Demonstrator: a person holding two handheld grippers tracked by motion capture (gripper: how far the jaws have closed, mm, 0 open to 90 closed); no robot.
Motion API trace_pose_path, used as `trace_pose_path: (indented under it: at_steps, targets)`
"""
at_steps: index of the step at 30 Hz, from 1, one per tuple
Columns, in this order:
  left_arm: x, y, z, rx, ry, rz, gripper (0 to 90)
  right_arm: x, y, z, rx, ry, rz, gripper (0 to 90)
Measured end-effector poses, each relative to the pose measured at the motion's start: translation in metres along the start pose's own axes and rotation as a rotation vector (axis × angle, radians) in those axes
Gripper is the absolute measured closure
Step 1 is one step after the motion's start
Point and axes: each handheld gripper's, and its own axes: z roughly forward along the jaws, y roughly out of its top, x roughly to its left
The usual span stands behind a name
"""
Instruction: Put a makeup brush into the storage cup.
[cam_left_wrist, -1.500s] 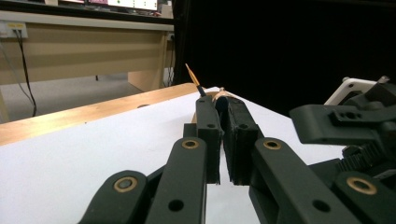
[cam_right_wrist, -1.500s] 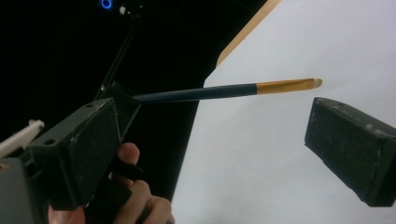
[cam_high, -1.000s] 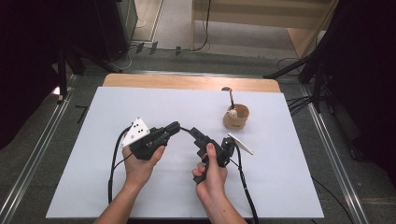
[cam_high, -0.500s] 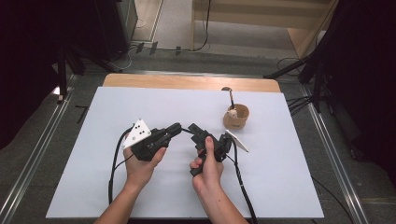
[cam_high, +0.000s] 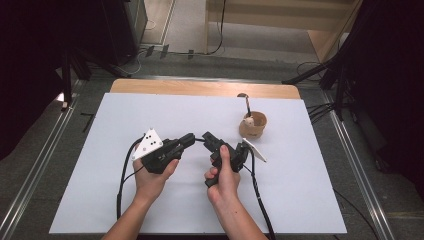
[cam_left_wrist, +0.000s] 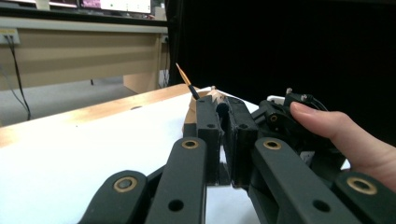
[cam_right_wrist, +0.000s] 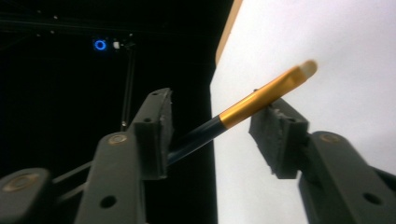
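1 brush (cam_right_wrist: 261, 99): your left gripper (cam_high: 192, 138) pinches its handle shut for handover. Your right gripper (cam_right_wrist: 212, 135), jaws just closing around it, has no contact yet. 1 cup (cam_high: 253, 125) stands near.

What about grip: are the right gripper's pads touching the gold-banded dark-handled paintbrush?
Cannot tell. Right gripper view: the paintbrush lies between the just-closing jaws of the right gripper, overlapping both pads; no plain contact or gap.

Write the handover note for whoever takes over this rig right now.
Left gripper: shut, apparently on the handle of the brush, over mid-table.
Right gripper: jaws have just been closing around the brush's gold ferrule; pads not yet pressing.
Cup: upright, far right, with a second brush standing in it.
Done: brush brought between both grippers.
Left: finish the right grip, then probably release the left.
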Motion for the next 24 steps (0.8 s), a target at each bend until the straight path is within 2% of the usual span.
trace_pose_path:
  at_steps: [1,2,3,4,5,6,9,10,11,12,13,14,15,16,17,19,20,21,22,23,24]
  targets:
    - [0.001,0.000,0.000,0.008,-0.014,-0.010,86.4,0.001,0.001,-0.001,-0.006,0.012,-0.003,56.7]
    - [0.001,0.000,-0.003,-0.004,-0.015,-0.013,67.2,0.004,0.002,-0.005,-0.025,0.030,-0.029,80.7]
    - [0.001,0.001,-0.002,0.023,-0.029,-0.006,51.3,0.007,0.002,-0.009,-0.059,0.031,-0.072,83.8]
    - [0.001,0.001,-0.002,0.023,-0.029,-0.006,39.8,0.010,0.001,-0.012,-0.089,0.056,-0.128,84.1]
    - [0.001,0.002,-0.002,0.045,-0.035,0.004,39.8,0.010,0.001,-0.012,-0.089,0.056,-0.128,84.1]
    - [0.002,0.002,-0.003,0.051,-0.034,0.002,32.3,0.014,0.001,-0.015,-0.100,0.076,-0.182,84.2]
    - [0.005,0.001,-0.004,0.069,-0.037,-0.024,18.3,0.018,0.004,-0.018,-0.099,0.042,-0.289,84.2]
    - [0.006,0.000,-0.007,0.074,-0.057,-0.011,12.8,0.019,0.007,-0.020,-0.101,0.021,-0.339,84.3]
    - [0.006,0.000,-0.007,0.074,-0.057,-0.011,8.3,0.019,0.008,-0.020,-0.101,0.013,-0.363,84.2]
    - [0.006,0.000,-0.007,0.078,-0.057,-0.004,8.3,0.019,0.008,-0.020,-0.101,0.013,-0.363,84.2]
    - [0.007,-0.001,-0.008,0.077,-0.067,-0.005,3.3,0.020,0.008,-0.021,-0.099,0.001,-0.396,84.2]
    - [0.009,-0.004,-0.010,0.076,-0.055,-0.009,0.0,0.022,0.008,-0.023,-0.104,-0.021,-0.472,84.2]
    - [0.009,-0.004,-0.010,0.076,-0.055,-0.009,0.0,0.022,0.008,-0.023,-0.104,-0.021,-0.472,84.2]
    - [0.010,-0.005,-0.011,0.080,-0.055,-0.008,0.0,0.024,0.010,-0.025,-0.101,-0.050,-0.554,84.3]
    - [0.011,-0.006,-0.011,0.087,-0.053,-0.009,0.0,0.024,0.010,-0.025,-0.101,-0.050,-0.554,84.3]
    - [0.013,-0.008,-0.013,0.087,-0.044,-0.010,0.0,0.026,0.011,-0.028,-0.098,-0.065,-0.621,84.2]
    - [0.015,-0.009,-0.015,0.089,-0.038,-0.009,0.0,0.028,0.011,-0.030,-0.094,-0.083,-0.687,84.3]
    - [0.015,-0.009,-0.016,0.088,-0.032,-0.007,0.0,0.030,0.012,-0.032,-0.095,-0.090,-0.725,84.2]
    - [0.015,-0.009,-0.016,0.088,-0.032,-0.007,0.0,0.032,0.012,-0.033,-0.098,-0.099,-0.758,84.3]
    - [0.016,-0.010,-0.017,0.087,-0.031,-0.007,0.0,0.032,0.012,-0.033,-0.098,-0.099,-0.758,84.3]
    - [0.017,-0.012,-0.019,0.087,-0.027,-0.008,0.0,0.035,0.013,-0.036,-0.098,-0.107,-0.807,84.3]
